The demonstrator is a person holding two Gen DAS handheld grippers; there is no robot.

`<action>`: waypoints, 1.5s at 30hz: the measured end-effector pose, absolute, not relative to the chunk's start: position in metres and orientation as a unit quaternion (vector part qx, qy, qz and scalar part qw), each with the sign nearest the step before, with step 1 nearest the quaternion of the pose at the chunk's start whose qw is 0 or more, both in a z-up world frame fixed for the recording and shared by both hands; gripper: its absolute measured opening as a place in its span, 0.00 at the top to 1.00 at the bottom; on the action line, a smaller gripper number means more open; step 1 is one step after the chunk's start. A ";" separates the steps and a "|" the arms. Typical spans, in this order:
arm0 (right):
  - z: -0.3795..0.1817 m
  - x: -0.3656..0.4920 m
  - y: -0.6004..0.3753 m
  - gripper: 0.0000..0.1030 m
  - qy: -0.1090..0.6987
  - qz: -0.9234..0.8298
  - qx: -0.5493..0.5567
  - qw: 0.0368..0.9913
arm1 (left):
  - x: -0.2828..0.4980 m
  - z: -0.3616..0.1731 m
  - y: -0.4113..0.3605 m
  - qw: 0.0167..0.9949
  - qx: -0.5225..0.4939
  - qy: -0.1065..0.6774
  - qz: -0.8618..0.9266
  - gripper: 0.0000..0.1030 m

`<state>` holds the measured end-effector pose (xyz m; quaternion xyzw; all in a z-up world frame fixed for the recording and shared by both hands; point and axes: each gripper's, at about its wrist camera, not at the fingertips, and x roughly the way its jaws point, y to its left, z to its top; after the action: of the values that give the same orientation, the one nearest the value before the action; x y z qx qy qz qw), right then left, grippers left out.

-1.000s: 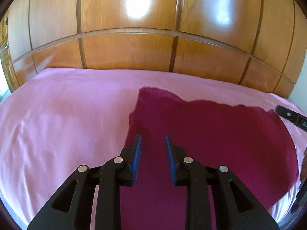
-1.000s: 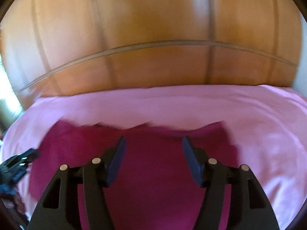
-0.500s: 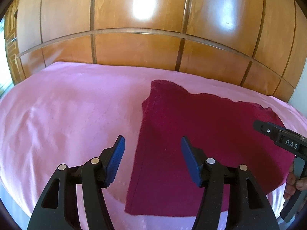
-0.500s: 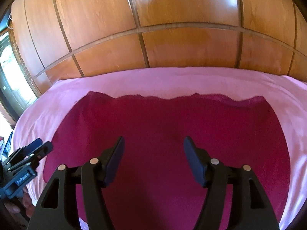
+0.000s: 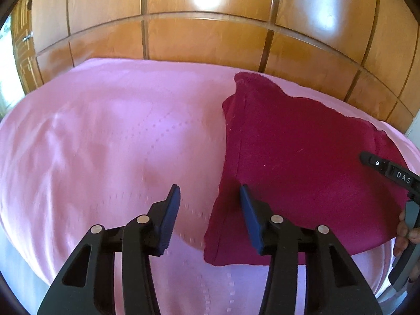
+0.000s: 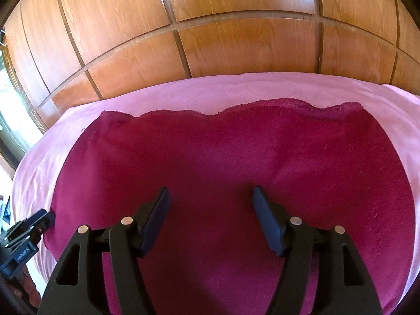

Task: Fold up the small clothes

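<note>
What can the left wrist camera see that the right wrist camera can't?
Only the left wrist view shows the dark red cloth's near left corner, a wide stretch of bare pink bed cover beside it, and fingers on the right gripper's handle. Only the right wrist view shows the cloth's whole wavy far edge, and a bright window. Both show the cloth, cover, wooden panels, and open, empty grippers.

You have one dark crimson cloth (image 5: 302,157) to fold, a fleecy piece lying flat on the pink bed (image 5: 105,136). It is spread out in a rough rectangle, with a stitched hem down its left side. Your far edge is wavy and slightly raised, with a narrow scalloped trim. The near left corner sits squarely on the bed, close to its front edge.
</note>
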<state>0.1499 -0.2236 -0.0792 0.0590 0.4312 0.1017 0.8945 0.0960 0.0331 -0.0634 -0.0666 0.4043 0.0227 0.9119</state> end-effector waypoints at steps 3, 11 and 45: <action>-0.082 0.151 -0.227 0.35 0.430 0.104 0.068 0.894 | 0.096 -0.068 0.032 0.911 -0.065 0.407 0.026 0.56; -0.081 0.148 -0.226 0.31 0.428 0.110 0.063 0.895 | 0.087 -0.051 0.032 0.919 -0.064 0.387 0.034 0.58; -0.091 0.079 -0.424 0.43 0.440 0.086 0.330 0.831 | 0.123 -0.040 -0.110 0.901 0.022 0.401 -0.165 0.58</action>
<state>0.0794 -0.4242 -0.0913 0.3302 0.4404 0.0855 0.8305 0.1234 -0.1099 -0.0396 0.0222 0.4008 -0.1652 0.9009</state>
